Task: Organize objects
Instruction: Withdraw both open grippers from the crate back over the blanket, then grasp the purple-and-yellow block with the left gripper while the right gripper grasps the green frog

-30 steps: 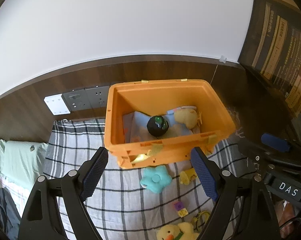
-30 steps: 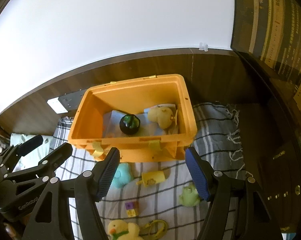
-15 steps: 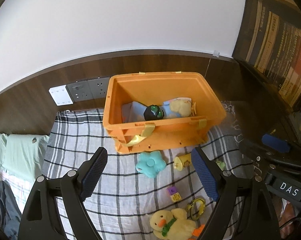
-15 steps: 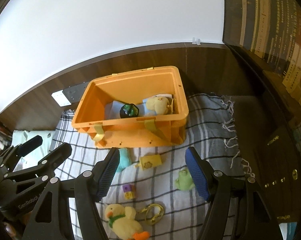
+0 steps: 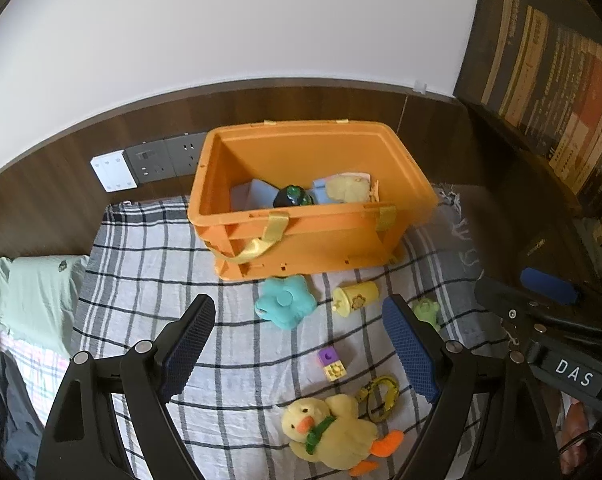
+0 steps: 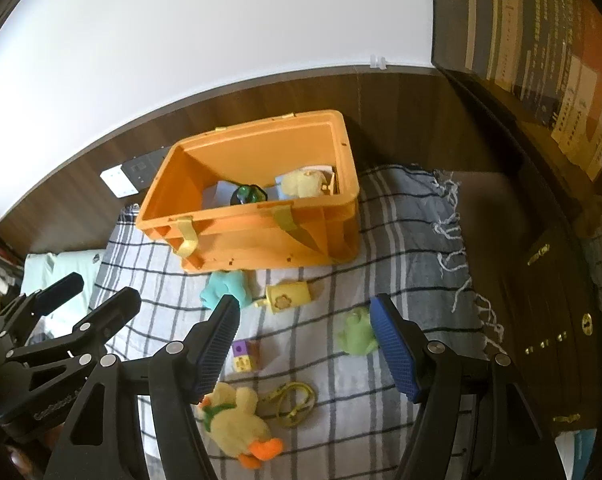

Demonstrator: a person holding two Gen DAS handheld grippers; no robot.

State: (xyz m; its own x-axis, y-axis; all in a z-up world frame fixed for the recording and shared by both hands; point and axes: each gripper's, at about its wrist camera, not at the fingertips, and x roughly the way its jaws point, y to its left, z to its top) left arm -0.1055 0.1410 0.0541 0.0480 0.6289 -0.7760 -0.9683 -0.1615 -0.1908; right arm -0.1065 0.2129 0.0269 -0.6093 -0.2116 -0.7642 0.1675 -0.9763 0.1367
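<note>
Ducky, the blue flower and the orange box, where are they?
Plush duck (image 5: pixel 333 426): left wrist view, on its yellow belly.
Blue flower toy (image 5: pixel 285 305): left wrist view, on its round middle.
Orange box (image 6: pixel 261 236): right wrist view, on its front wall.

Wall sockets (image 5: pixel 163 160) sit beside books (image 5: pixel 557 92) on shelves.

Beyond the blue-padded fingers (image 5: pixel 409 352) sits an orange bin (image 5: pixel 325 236) with yellow straps on a grey blanket (image 5: pixel 149 264) checked in black. Between them lie a teal flower (image 5: pixel 285 306), yellow cup (image 5: pixel 355 298), purple-and-yellow blocks (image 5: pixel 331 364) and yellow duck (image 5: pixel 333 432).
</note>
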